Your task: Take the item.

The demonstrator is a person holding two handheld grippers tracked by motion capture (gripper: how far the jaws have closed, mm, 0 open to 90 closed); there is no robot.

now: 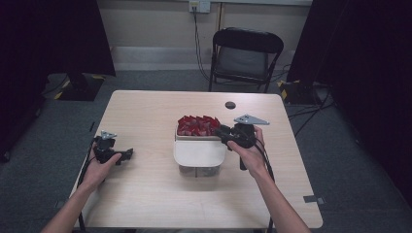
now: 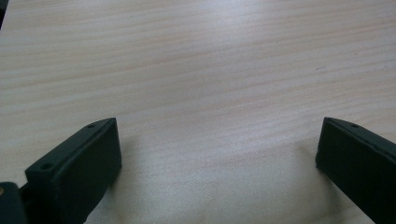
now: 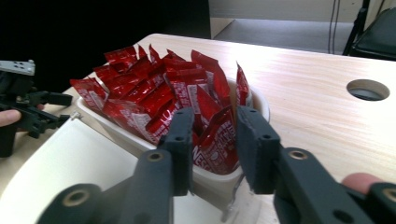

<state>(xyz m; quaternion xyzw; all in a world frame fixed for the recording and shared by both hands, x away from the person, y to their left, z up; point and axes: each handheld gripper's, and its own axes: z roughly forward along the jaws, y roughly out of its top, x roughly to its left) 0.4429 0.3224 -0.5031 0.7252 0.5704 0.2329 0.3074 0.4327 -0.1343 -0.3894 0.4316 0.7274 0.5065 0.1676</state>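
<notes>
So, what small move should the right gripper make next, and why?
Probably close the right gripper a little more. Its jaws stand on either side of a red sachet at the near end of the white tub, with a narrow gap left. The left gripper rests open on the table.

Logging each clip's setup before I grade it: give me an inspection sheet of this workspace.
Surface: light wood table, round hole near the far edge.
Job's things: white container, its far part packed with red packets.
Clutter: nothing seen.
Grippers: left gripper open over bare table; right gripper at the container's rim, jaws partly closed around a packet, contact unclear.
Cables: wires hang from a wall socket.
Surroundings: black folding chair, dark curtains.
</notes>
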